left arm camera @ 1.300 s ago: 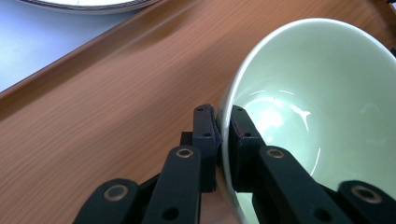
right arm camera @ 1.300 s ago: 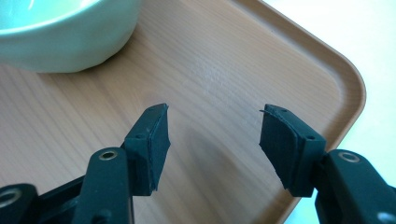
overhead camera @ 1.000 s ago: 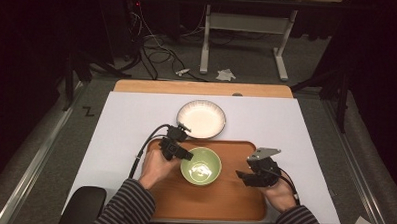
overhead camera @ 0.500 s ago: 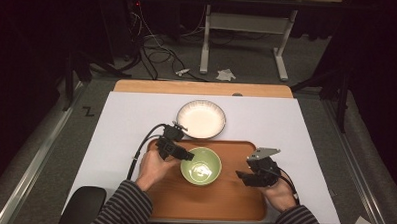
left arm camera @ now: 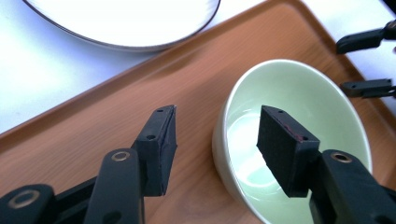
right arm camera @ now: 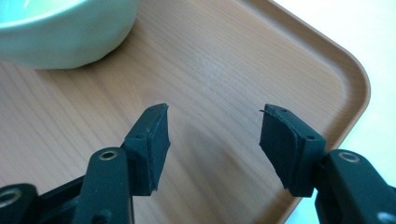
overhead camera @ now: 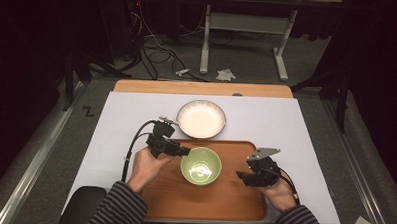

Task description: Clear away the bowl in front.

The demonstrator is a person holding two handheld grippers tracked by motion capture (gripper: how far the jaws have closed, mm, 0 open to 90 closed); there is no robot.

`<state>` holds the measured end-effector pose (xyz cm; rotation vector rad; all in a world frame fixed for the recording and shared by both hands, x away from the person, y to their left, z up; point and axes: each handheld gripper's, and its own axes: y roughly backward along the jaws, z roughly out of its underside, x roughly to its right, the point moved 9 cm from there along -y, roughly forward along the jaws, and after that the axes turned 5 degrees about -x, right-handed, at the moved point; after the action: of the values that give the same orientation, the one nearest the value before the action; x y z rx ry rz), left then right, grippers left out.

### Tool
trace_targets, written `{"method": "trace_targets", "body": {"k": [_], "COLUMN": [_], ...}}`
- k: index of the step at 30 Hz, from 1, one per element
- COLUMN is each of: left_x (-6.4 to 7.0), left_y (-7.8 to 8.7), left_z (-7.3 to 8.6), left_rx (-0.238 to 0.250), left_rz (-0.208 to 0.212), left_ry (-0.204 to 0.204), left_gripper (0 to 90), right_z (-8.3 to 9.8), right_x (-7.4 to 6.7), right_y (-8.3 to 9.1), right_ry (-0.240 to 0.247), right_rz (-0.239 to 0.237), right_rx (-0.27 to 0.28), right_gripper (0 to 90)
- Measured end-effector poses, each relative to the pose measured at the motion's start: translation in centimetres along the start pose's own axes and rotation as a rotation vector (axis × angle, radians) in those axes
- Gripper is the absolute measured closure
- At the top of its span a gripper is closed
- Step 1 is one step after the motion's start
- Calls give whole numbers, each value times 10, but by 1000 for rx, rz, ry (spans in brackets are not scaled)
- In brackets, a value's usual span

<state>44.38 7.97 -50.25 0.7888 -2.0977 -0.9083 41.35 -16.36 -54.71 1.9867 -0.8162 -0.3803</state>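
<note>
The green bowl [overhead camera: 200,165] sits upright on the wooden tray [overhead camera: 223,203], about mid-tray and nearer its far edge, with what looks like a pale glare in its bottom, though whether that is light or a little liquid is hard to tell. The left hand-held gripper [left arm camera: 217,140] is just beside the bowl's left rim; its jaws have just been opening and now stand apart, one pad outside the bowl wall over bare tray and the other above the bowl's inside, with the rim between them but neither pad pressing on it. In the high view that left hand-held gripper [overhead camera: 181,151] points rightward at the rim, held by the left hand [overhead camera: 147,165]. The right hand-held gripper [right arm camera: 212,140] stands open with nothing between its jaws, over bare tray near the tray's rounded right corner, the bowl well off to its upper left in its own view. In the high view it [overhead camera: 241,177] is to the right of the bowl, apart from it. A white plate [overhead camera: 201,119] lies on the bench's white sheet [overhead camera: 296,130] just beyond the tray's far edge.
</note>
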Motion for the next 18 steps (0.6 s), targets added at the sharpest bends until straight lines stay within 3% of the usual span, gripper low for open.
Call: {"method": "trace_targets", "body": {"k": [11, 18], "left_x": [-10, -18], "left_y": [22, 25], "left_z": [4, 12], "left_rx": [54, 56], "left_rz": [-9, -17], "left_ry": [26, 50], "left_gripper": [471, 466], "right_z": [0, 0], "right_x": [0, 0], "right_y": [2, 3], "right_ry": [-1, 2], "right_rz": [6, 6], "right_rx": [8, 10], "right_gripper": [440, 440]}}
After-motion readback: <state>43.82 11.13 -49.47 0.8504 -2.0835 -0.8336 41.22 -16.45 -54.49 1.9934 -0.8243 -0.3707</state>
